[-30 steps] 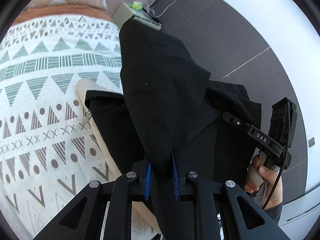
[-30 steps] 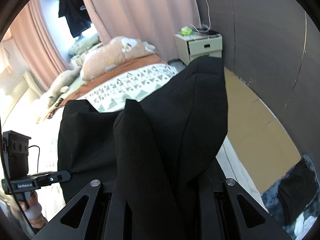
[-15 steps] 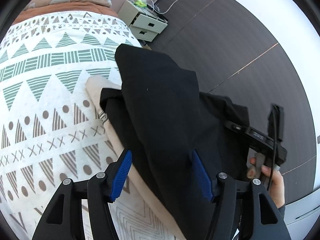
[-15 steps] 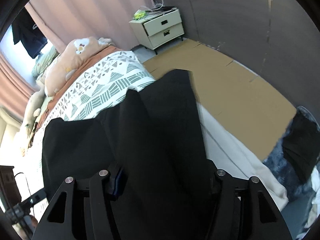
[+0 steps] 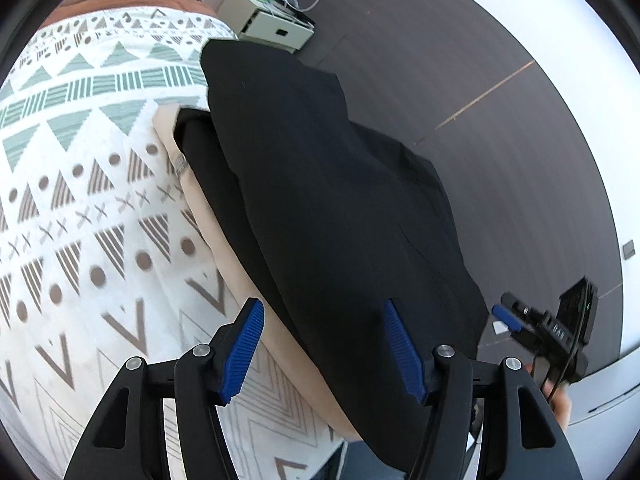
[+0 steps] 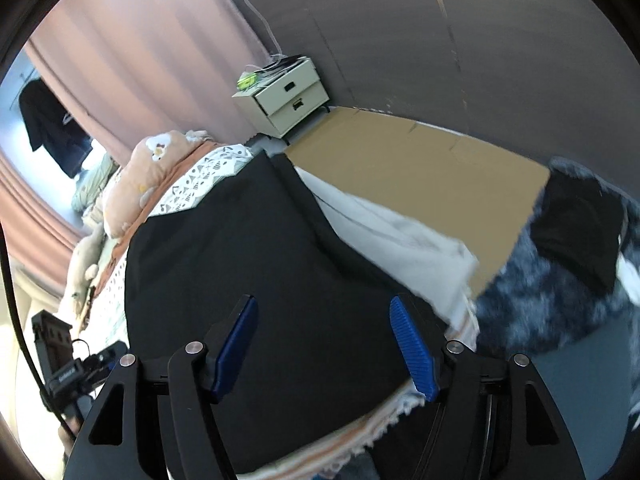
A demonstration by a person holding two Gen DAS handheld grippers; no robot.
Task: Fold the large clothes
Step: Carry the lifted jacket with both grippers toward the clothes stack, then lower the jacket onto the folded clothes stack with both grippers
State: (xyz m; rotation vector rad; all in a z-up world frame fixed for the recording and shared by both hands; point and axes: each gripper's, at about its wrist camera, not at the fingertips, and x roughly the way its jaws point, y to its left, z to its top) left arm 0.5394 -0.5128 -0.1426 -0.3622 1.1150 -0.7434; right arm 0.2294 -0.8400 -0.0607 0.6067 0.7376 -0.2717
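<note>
Fingers of our left gripper and right gripper have just spread, releasing the black garment lying along the bed edge. Beyond it we see a nightstand and flat cardboard on the floor.

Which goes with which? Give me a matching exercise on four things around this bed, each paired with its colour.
Things:
1. garment
2. bedspread
3. nightstand
4. curtain

Colours:
A. pink
B. cream
C. black
D. white with green and brown shapes

Pairs: 1-C, 2-D, 3-B, 4-A
</note>
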